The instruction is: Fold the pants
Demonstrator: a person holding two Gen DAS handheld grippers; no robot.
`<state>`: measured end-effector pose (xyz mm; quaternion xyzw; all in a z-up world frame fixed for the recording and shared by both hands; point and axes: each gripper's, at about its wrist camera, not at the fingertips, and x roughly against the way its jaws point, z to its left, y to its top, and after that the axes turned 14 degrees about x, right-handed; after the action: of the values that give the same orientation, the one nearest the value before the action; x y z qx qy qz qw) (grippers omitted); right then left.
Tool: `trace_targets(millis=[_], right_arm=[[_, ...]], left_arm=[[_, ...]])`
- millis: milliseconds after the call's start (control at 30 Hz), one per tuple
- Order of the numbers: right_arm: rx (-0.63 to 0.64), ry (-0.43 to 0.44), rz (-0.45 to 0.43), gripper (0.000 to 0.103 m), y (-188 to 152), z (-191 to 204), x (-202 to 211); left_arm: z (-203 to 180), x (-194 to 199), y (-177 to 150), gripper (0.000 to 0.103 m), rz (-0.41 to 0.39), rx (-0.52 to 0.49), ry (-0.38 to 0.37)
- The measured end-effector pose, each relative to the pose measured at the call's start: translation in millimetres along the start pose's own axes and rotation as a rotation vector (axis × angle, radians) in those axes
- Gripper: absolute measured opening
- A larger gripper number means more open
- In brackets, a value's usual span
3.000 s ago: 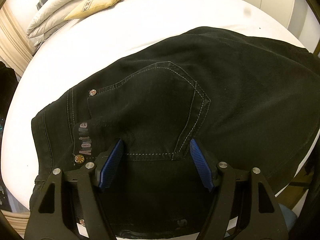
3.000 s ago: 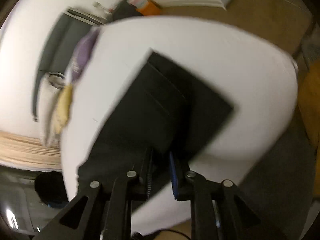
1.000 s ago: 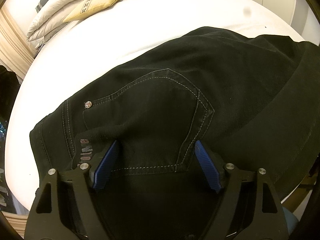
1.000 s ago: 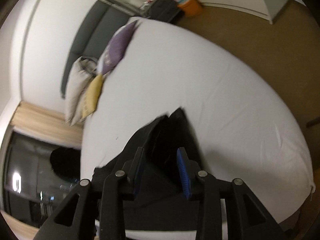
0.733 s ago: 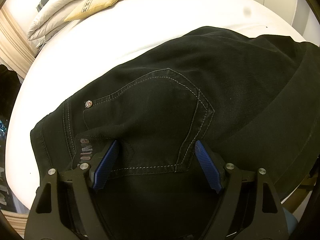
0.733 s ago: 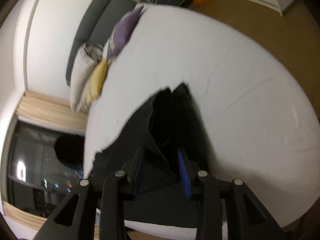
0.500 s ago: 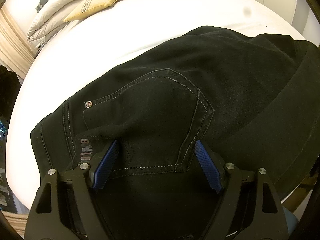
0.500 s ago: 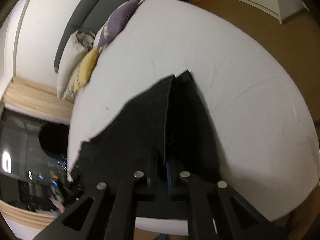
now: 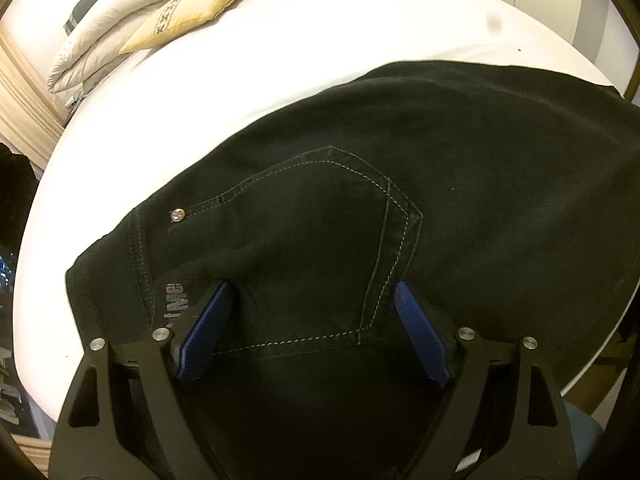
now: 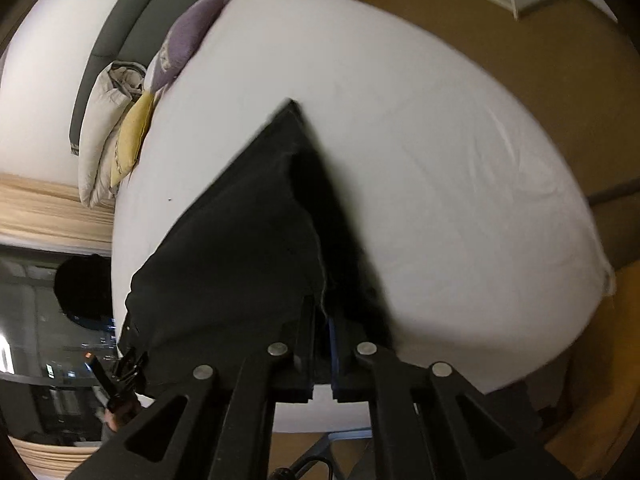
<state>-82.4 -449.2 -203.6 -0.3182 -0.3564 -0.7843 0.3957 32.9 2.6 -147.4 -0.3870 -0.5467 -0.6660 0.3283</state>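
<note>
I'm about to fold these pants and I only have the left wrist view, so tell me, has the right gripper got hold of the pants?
Observer: Yes. In the right wrist view, the right gripper is shut on an edge of the pants.
Operator: One layer there, or more?
Observer: Two layers seem stacked, with the upper one's edge running into the jaws.
Operator: Anything beside them on that side?
Observer: Only the wrinkled white bed sheet shows to their right.
</note>
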Motion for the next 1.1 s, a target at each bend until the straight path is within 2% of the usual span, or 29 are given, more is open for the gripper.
trace_targets(millis=[133, 233, 367, 467, 600, 700, 833, 900, 967, 1000, 1033, 1100], right_arm=[[0.017, 0.115, -0.096, 0.005, 5, 14, 22], [-0.051, 0.079, -0.045, 0.005, 12, -6, 3], [-0.006, 0.078, -0.129, 0.003, 29, 15, 11], [-0.003, 0.107, -0.152, 0.003, 39, 16, 16], [0.01, 0.044, -0.102, 0.003, 33, 5, 7], [-0.025, 0.002, -0.046, 0.003, 14, -10, -7], [-0.004, -0.045, -0.059, 0.003, 9, -3, -8], [0.017, -0.058, -0.065, 0.003, 13, 1, -5], [0.045, -0.062, -0.077, 0.003, 16, 4, 1], [0.057, -0.07, -0.073, 0.003, 19, 5, 1], [0.056, -0.087, -0.052, 0.003, 19, 1, -3], [0.05, -0.144, -0.003, 0.002, 15, -12, -9]], left_arm=[[1, -2, -5, 0.085, -0.006, -0.007, 0.007], [2, -5, -3, 0.089, -0.012, 0.014, 0.02], [-1, 14, -2, 0.089, -0.063, 0.0, 0.033], [8, 12, -8, 0.089, -0.057, 0.009, 0.068], [36, 6, -25, 0.09, -0.05, 0.113, 0.026], [42, 7, -29, 0.091, -0.067, 0.098, 0.058], [61, 37, -31, 0.091, -0.184, 0.164, 0.038], [65, 43, -28, 0.091, -0.196, 0.168, 0.023], [67, 29, -31, 0.091, -0.148, 0.138, 0.071], [70, 5, -35, 0.092, -0.049, 0.132, 0.114], [77, -5, -39, 0.095, -0.018, 0.174, 0.076], [88, -7, -40, 0.102, -0.021, 0.242, 0.066]])
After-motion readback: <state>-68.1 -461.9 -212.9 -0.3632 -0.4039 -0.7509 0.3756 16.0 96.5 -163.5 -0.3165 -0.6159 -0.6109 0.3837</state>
